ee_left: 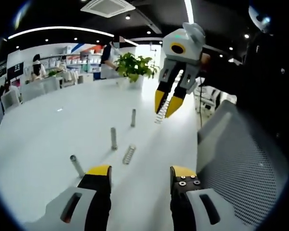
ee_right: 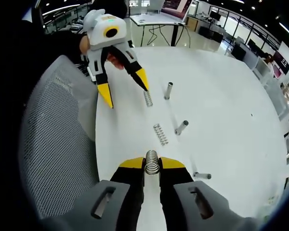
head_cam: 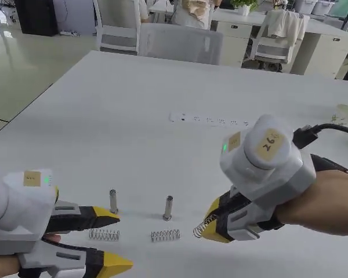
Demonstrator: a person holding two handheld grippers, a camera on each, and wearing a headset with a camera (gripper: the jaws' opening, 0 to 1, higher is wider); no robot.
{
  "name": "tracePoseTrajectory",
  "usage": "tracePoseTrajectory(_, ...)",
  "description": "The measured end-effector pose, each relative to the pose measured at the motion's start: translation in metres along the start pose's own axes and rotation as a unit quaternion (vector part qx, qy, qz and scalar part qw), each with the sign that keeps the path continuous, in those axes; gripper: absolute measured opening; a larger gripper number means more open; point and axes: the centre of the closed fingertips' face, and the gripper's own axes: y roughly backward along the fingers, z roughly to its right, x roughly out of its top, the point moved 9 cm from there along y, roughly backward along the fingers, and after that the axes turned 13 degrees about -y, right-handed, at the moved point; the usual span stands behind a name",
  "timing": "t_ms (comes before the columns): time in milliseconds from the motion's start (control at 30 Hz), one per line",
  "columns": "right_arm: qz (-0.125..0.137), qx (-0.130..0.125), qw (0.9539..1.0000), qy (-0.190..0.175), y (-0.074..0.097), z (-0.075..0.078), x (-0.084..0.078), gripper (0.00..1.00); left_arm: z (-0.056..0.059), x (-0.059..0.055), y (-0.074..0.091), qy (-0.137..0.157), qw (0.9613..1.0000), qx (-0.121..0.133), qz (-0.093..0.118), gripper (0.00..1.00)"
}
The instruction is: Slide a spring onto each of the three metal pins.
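Lengthwise between right gripper fingers, spring (pins upright)

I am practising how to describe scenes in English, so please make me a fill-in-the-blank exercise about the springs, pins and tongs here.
1. The right tongs are shut on a ____.
2. The left tongs are ____, holding nothing.
3. ____ springs lie loose on the white table.
4. ____ metal pins stand upright on it.
Missing words: spring; open; two; three.
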Motion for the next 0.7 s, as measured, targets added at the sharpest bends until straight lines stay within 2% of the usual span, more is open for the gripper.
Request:
tracePoseTrajectory(433,0.001,-0.017,0.9996,-0.021,0.012,0.017,-0.011,0.08,-0.003,-0.013,0.021,0.034,0.9975,0.062,0.005,0.53)
tracePoseTrajectory(700,-0.004,-0.034,0.999,-0.028,0.022,0.031,-0.013,0.08,-0.003,-0.013,0.021,0.039,0.996,0.08,0.008,0.59)
